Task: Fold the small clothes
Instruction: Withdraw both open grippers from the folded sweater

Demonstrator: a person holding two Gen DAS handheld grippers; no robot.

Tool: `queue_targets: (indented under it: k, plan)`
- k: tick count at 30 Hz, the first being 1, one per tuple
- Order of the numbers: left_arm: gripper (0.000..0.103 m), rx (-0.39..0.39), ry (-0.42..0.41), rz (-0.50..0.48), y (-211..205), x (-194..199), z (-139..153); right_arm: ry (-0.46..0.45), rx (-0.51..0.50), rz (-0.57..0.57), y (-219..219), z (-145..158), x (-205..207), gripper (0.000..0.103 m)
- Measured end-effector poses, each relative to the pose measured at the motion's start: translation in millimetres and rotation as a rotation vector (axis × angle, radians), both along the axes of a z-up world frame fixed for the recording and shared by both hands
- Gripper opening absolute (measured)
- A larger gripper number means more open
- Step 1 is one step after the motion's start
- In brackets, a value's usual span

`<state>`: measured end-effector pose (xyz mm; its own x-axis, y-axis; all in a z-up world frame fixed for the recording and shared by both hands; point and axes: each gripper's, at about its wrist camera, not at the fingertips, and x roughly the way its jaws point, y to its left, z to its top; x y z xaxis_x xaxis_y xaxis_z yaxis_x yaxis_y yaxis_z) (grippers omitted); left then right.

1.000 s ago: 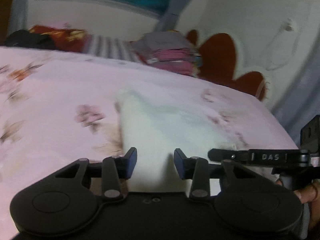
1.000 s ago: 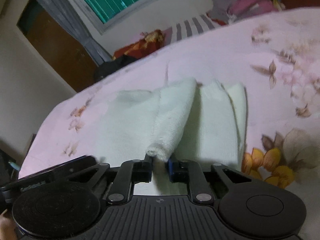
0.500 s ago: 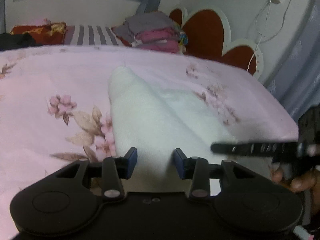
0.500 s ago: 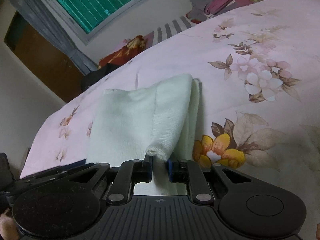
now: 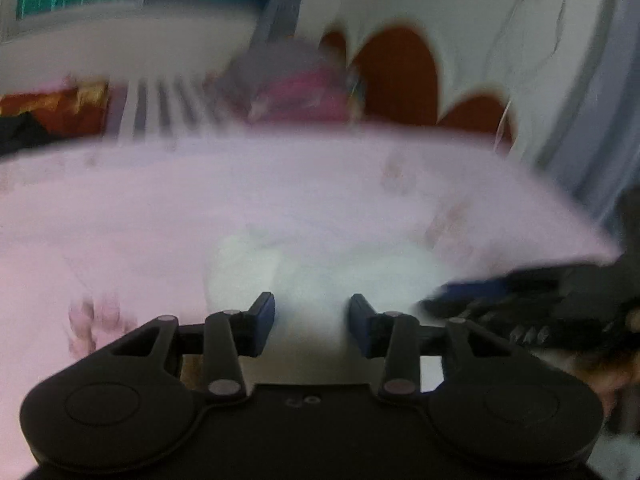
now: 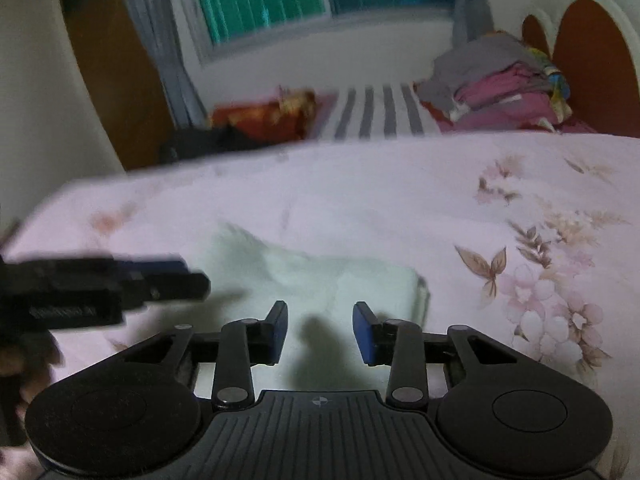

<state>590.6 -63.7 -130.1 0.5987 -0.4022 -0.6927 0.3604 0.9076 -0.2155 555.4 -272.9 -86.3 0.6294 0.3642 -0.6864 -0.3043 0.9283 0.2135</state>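
A small white cloth lies folded on the pink floral bedsheet. My right gripper is open and empty, just above the cloth's near edge. My left gripper is open and empty over the same cloth; this view is blurred by motion. Each gripper shows in the other's view: the left one at the left edge, the right one at the right edge.
A pile of folded grey and pink clothes sits at the head of the bed by a red and white headboard. A striped pillow and a red cushion lie below the window. The bed's left edge is close.
My right gripper has opened and let go of the cloth's rolled edge, which now lies flat and folded. Both grippers have pulled back and tilted up; the left stayed open.
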Motion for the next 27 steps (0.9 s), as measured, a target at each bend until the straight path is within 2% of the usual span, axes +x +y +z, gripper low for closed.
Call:
queue_targets:
  k: [1,4,7,11,13,15,16,19,21,22,25,27]
  plan:
    - [0.042,-0.023,-0.019,0.010,1,-1,-4,0.044,-0.071,-0.019,-1,-15,5,0.035]
    - [0.040,-0.022,-0.048,0.007,-1,-5,4,0.101,0.015,-0.081,-27,-25,7,0.036]
    - [0.040,-0.038,-0.060,0.012,2,-4,4,0.065,-0.009,-0.056,-26,-20,4,0.036]
    - [0.041,-0.066,-0.037,0.038,6,9,0,-0.016,0.052,-0.086,-25,-5,10,0.035]
    - [0.044,-0.089,-0.026,0.072,10,14,0,-0.011,0.043,-0.068,-18,-5,20,0.035]
    - [0.044,-0.055,0.030,0.094,9,20,-7,0.036,-0.027,-0.048,-9,-17,34,0.035]
    - [0.044,-0.051,0.030,0.088,9,20,-9,0.044,-0.056,-0.042,-8,-24,37,0.035]
    - [0.044,-0.039,0.029,0.078,9,19,-5,0.035,-0.055,-0.045,-10,-27,38,0.036]
    - [0.043,-0.023,0.002,0.073,10,11,4,0.032,-0.066,-0.046,-8,-25,37,0.036]
    - [0.046,-0.016,-0.030,0.069,11,1,10,0.030,-0.066,-0.050,-8,-23,35,0.036]
    - [0.047,-0.013,-0.083,0.063,14,-25,15,-0.018,-0.045,-0.052,-13,-10,15,0.036]
    - [0.049,0.040,-0.097,0.076,10,-38,11,-0.033,-0.009,-0.009,-10,-5,-1,0.036]
